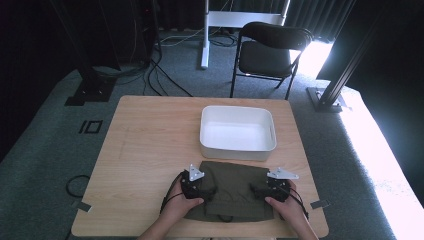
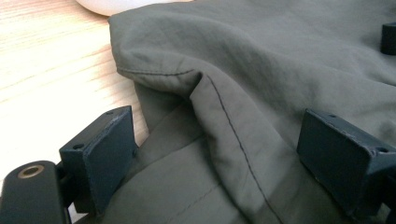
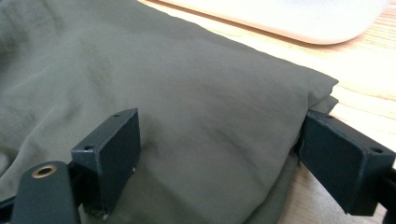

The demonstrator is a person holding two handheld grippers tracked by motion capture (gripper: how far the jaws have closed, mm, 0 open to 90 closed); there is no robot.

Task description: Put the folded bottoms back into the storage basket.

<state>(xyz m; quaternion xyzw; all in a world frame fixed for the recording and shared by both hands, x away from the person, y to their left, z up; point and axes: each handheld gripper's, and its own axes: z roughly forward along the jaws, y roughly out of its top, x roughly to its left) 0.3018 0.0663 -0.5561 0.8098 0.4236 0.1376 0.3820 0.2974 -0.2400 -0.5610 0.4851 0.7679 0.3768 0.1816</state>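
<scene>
High view: both hand-held grippers, left [image 1: 206, 192] and right [image 1: 256, 190], gaping over folded olive-green cloth [image 1: 232, 187]; risk of pinching one layer only.

One olive cloth [image 1: 235, 190] lies on the desk [image 1: 150, 150], with one white tub [image 1: 237, 134] at its 12 o'clock. Two grippers, left [image 1: 207, 191] and right [image 1: 256, 190]; one chair [image 1: 270, 50].

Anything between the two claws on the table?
Olive cloth spans from left claw to right claw in the high view, nothing else on it.
</scene>
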